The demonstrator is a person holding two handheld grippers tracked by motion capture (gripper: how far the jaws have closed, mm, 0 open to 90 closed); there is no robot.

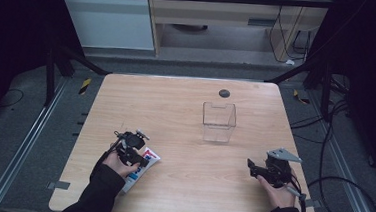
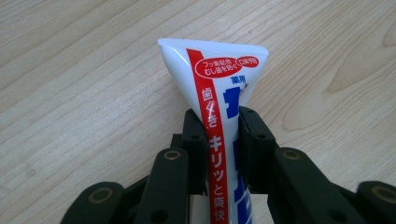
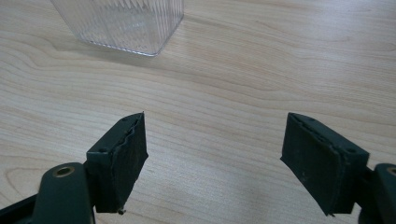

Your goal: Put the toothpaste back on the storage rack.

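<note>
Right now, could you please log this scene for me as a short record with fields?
surface: wooden table
left tool: shut on toothpaste tube, crimped end pointing away
right tool: open, holding nothing, above bare wood
container: clear plastic box, upright, apart from both tools
other: dark round disc near far edge

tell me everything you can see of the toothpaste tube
The toothpaste tube is white and looks like soft plastic, with a red stripe, blue lettering and Japanese print. Its flat crimped end points away from the left gripper, whose two black jaws are shut on its body. In the high view it lies near the front left of the wooden table, partly under the person's left hand. Its cap end is hidden.
</note>
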